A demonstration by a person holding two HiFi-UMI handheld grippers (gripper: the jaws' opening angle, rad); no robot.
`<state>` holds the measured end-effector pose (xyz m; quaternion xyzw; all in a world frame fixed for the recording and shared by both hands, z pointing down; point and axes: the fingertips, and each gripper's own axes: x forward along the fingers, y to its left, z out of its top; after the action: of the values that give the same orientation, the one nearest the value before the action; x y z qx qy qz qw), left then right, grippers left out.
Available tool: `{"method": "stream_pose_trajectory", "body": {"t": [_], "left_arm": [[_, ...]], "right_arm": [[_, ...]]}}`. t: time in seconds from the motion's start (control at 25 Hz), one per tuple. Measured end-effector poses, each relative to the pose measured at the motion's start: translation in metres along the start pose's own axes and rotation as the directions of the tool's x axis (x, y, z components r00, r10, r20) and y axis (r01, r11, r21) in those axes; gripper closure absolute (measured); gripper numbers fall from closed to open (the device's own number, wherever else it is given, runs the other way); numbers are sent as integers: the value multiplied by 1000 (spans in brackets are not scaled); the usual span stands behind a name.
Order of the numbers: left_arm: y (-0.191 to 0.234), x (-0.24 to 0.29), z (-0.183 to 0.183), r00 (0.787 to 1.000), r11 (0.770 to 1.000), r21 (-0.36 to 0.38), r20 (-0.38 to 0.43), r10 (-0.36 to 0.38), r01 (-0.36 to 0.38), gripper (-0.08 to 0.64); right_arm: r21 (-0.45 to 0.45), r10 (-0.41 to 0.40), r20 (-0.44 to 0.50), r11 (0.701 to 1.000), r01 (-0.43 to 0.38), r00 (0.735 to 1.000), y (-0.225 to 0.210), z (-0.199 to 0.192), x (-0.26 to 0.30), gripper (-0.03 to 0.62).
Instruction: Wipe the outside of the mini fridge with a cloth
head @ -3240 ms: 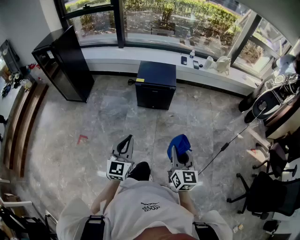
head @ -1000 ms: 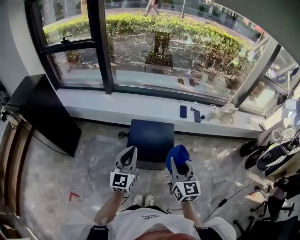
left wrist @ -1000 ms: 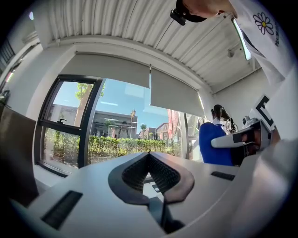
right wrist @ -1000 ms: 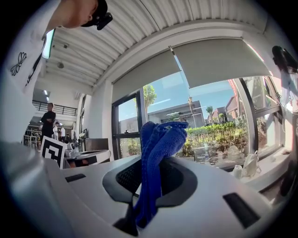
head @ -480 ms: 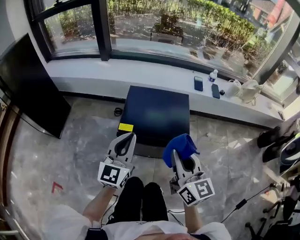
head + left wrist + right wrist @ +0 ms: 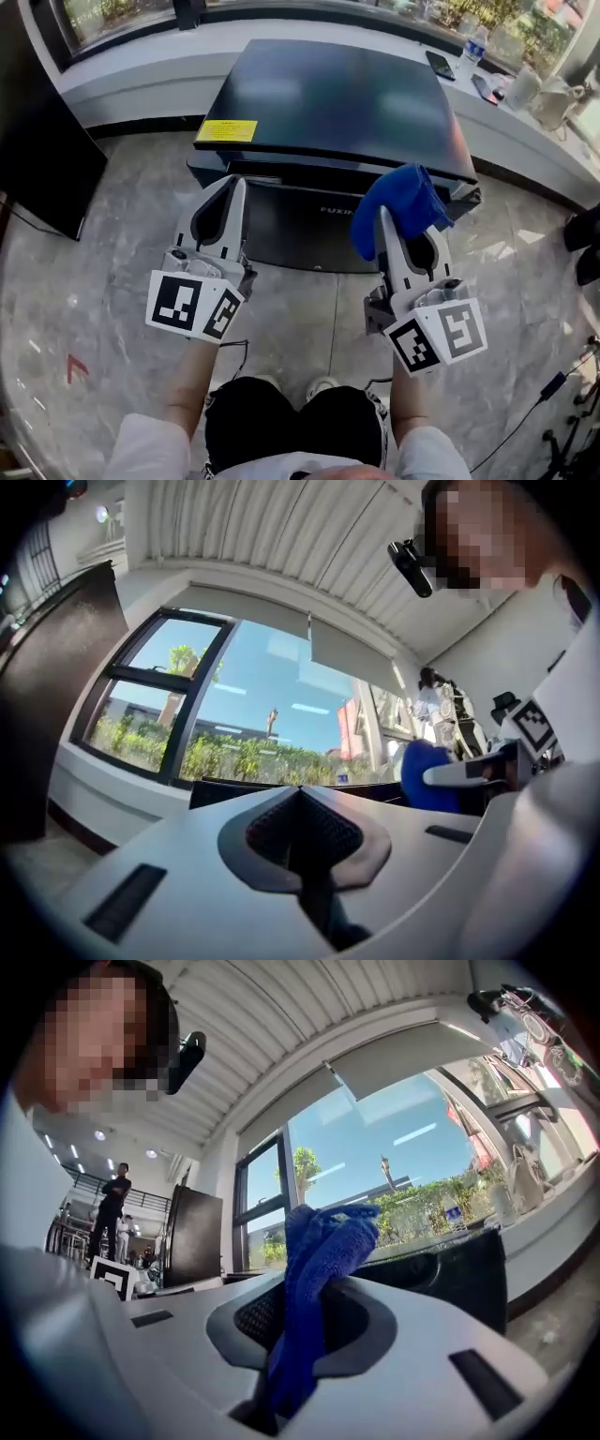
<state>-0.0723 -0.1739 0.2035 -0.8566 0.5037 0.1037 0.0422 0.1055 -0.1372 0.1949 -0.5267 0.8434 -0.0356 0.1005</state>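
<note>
Blue cloth (image 6: 398, 206) clamped in right gripper (image 6: 388, 230) jaws, masking mini fridge (image 6: 328, 94) corner; left gripper (image 6: 237, 187) jaws together.

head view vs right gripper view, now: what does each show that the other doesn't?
Head view only: the top of the mini fridge with its yellow label. Right gripper view only: the ceiling, a person standing far off, and the right gripper with its jaws shut on the blue cloth. Both: the cloth, the fridge and the right gripper.
</note>
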Motion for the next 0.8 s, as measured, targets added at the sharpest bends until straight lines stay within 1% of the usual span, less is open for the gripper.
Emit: {"method": "stream_pose_trajectory", "body": {"t": [0.08,0.16,0.24,0.4,0.48,0.56,0.68,0.76,0.8], "left_arm": [[-3,-1,-6,1000,1000,19,25,-14,14,555],[-4,-1,-9,999,999,35,22,-26,26,555],[-3,-5,-14,1000,999,18,11,-29,28,555],[0,-20,-28,1000,999,-35,-2,-23,23,555],[2,-25,-35,1000,999,-39,-15,-16,16,555],[6,-32,-39,1000,999,-32,-30,-3,2,555],[17,-48,-49,997,998,-27,-54,49,-50,555],[27,-60,-57,993,995,-40,-79,85,-89,555],[31,-66,-61,991,994,-41,-92,99,-103,555]], "right_arm": [[-17,-12,23,1000,13,1000,1,-5,4,511],[-25,-22,37,999,23,999,5,-4,5,511],[-18,-10,30,1000,11,999,12,-6,5,511],[-52,25,-4,998,-26,1000,35,-19,-1,511],[-50,73,-25,996,-74,997,52,-28,1,511],[-46,149,-42,987,-151,988,76,-35,8,511],[-77,280,-61,956,-284,958,123,-39,29,511],[-98,339,-69,934,-344,938,150,-40,48,511],[-108,356,-72,926,-362,932,160,-40,57,511]]}}
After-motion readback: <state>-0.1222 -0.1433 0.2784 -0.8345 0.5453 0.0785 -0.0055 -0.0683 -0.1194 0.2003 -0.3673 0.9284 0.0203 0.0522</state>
